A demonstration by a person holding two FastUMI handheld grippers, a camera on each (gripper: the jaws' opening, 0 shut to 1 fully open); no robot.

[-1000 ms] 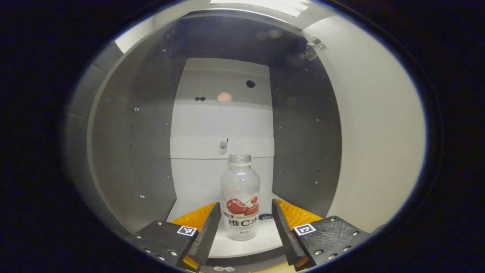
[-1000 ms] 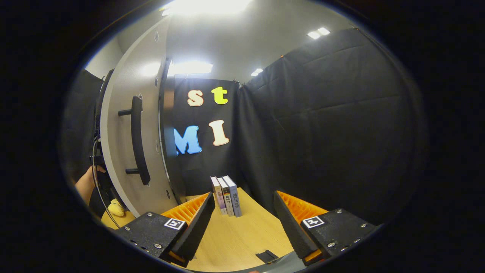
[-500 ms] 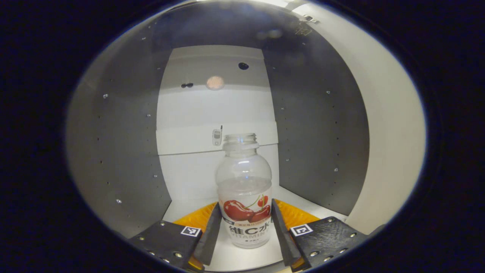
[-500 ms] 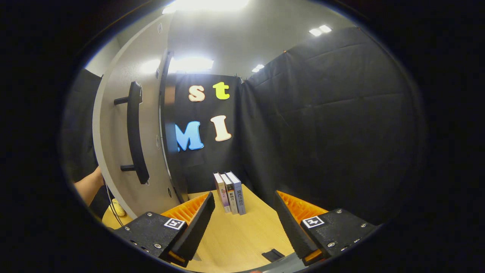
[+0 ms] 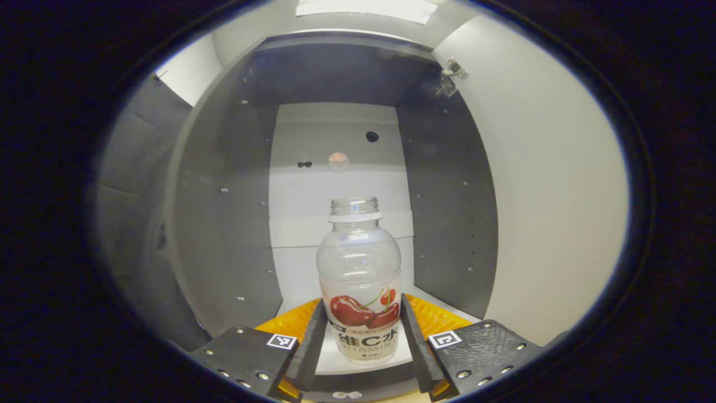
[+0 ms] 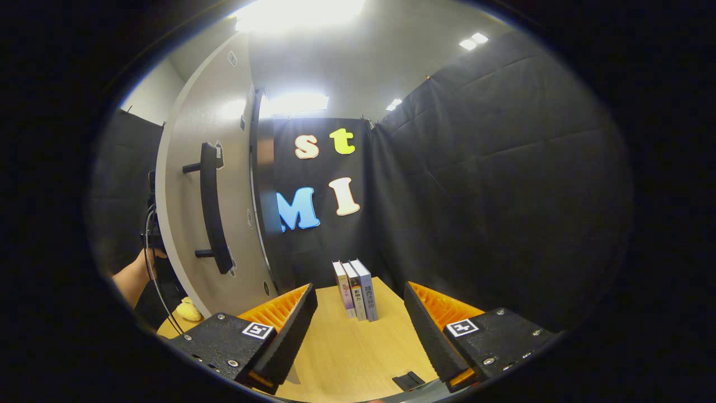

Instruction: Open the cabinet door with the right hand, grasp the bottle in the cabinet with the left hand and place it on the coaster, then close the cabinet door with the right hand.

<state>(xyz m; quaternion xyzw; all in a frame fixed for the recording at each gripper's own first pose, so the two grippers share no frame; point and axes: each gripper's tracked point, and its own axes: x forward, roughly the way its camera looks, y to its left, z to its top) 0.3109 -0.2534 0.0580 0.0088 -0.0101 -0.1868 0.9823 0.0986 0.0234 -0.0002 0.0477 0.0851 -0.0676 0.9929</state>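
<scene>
Bottle [image 5: 361,285] is clamped upright by left hand-held gripper [image 5: 359,336] at cabinet [image 5: 224,224] mouth — for coaster transfer; right hand-held gripper [image 6: 358,330] is held released.

bottle [image 5: 359,263]: clear glossy plastic | table [image 6: 358,347]: pale wood | cabinet door [image 6: 187,184]: matt

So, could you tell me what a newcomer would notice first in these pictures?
First, the clear capless bottle with cherries on its label, upright between the left gripper fingers inside the grey cabinet. In the right gripper view, the open door with its long black handle, and three books standing on the wooden table.
</scene>
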